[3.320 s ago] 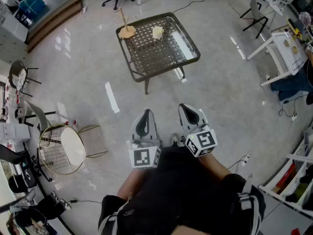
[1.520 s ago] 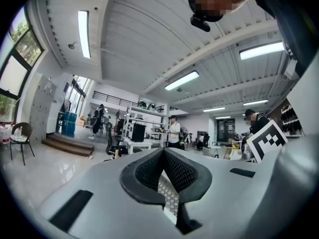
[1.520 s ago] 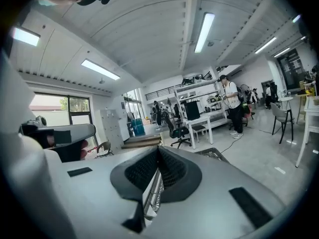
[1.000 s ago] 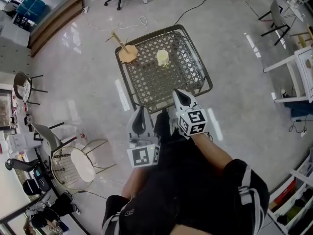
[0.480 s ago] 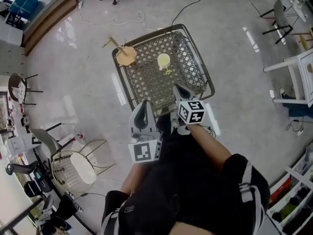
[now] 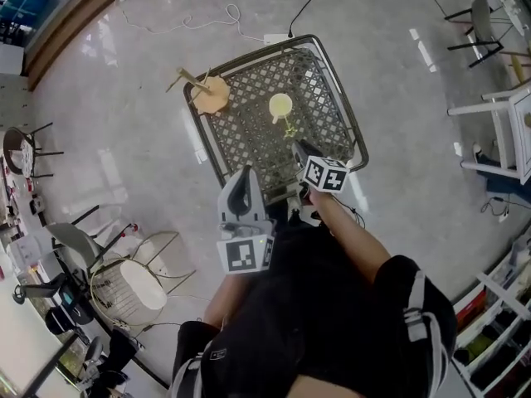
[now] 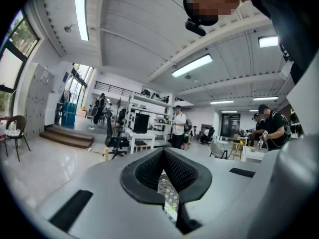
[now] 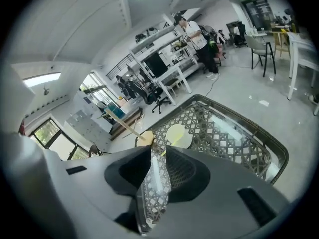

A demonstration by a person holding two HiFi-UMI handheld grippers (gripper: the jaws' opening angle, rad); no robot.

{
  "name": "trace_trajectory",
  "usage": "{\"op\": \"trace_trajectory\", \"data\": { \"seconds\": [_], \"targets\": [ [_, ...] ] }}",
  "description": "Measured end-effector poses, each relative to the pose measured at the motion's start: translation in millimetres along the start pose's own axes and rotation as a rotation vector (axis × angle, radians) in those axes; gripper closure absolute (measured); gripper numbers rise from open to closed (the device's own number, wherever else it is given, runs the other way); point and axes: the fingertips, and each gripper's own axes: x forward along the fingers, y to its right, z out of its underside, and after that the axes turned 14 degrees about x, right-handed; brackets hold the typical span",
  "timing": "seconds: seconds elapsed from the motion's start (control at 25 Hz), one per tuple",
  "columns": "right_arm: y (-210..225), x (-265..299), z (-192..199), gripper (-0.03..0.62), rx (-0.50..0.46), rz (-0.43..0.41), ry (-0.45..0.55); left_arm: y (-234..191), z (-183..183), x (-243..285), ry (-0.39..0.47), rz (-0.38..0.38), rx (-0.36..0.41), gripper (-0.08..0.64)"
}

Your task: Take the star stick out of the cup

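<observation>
Glossy grey floor (image 6: 124,148), lattice table (image 6: 362,151) sitting on it. Cup (image 6: 280,104) is standing mid-table, star stick (image 6: 289,128) leaning out of it toward the person. Right gripper (image 6: 298,150) is hovering over the table's near edge, jaws opening, nothing between them. Left gripper (image 6: 242,177) is hanging beside it, tips pressed together, empty.

A metal lattice desk (image 6: 249,152) stands on the glossy floor (image 6: 124,164). On it sit a pale yellow cup (image 6: 280,105) near the middle and a wooden disc (image 6: 211,94), with a slanting stick, at a far corner.
</observation>
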Motion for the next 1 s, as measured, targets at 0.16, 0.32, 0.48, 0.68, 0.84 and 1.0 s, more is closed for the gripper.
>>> {"op": "trace_trajectory", "data": {
  "seconds": [0.16, 0.32, 0.48, 0.68, 0.84, 1.0],
  "targets": [
    [18, 24, 3, 0.49, 0.108, 0.028, -0.041, -7, 7, 16, -0.018, -0.003, -0.024, 0.545],
    [24, 41, 7, 0.48, 0.178, 0.027, -0.071, -11, 13, 25, -0.028, 0.002, -0.022, 0.545],
    [25, 54, 11, 0.48, 0.208, 0.025, -0.094, -16, 16, 31, -0.043, -0.007, -0.03, 0.545],
    [29, 59, 13, 0.558, 0.22, 0.044, -0.114, -18, 21, 32, -0.05, -0.011, -0.032, 0.545],
    [30, 56, 15, 0.563, 0.211, 0.056, -0.114, -20, 15, 27, -0.033, -0.02, -0.028, 0.545],
    [30, 42, 17, 0.568, 0.198, 0.069, -0.096, -17, 8, 15, -0.019, -0.026, -0.02, 0.545]
  ]
}}
